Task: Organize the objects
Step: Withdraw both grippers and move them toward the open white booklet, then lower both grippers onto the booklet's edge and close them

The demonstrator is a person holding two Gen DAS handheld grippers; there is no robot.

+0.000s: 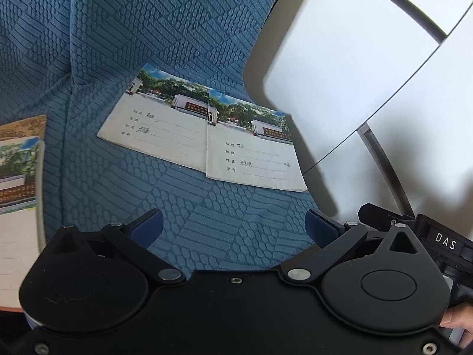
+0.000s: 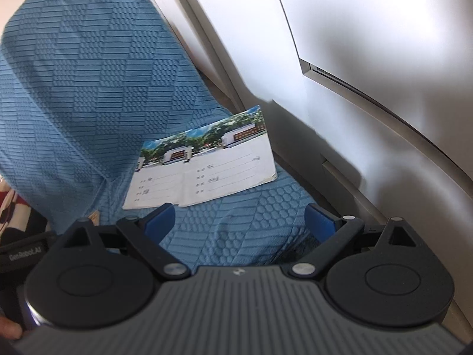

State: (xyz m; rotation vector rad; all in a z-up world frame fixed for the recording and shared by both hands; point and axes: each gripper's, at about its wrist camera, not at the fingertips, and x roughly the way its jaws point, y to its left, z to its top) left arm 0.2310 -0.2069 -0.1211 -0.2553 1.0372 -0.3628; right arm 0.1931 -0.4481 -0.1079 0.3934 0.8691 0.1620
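Blue quilted sofa fabric point(image 1: 183, 23) carries two overlapping exercise books point(image 1: 207, 136), long edges running left to right, lying just ahead of the left gripper point(image 1: 233, 224) and right gripper point(image 2: 239, 222), both spread wide and empty.

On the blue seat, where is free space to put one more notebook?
Bare blue cloth lies between the left gripper and the two overlapping notebooks. More lies between those and the notebook stack at left. It is crowded against the white cabinet.
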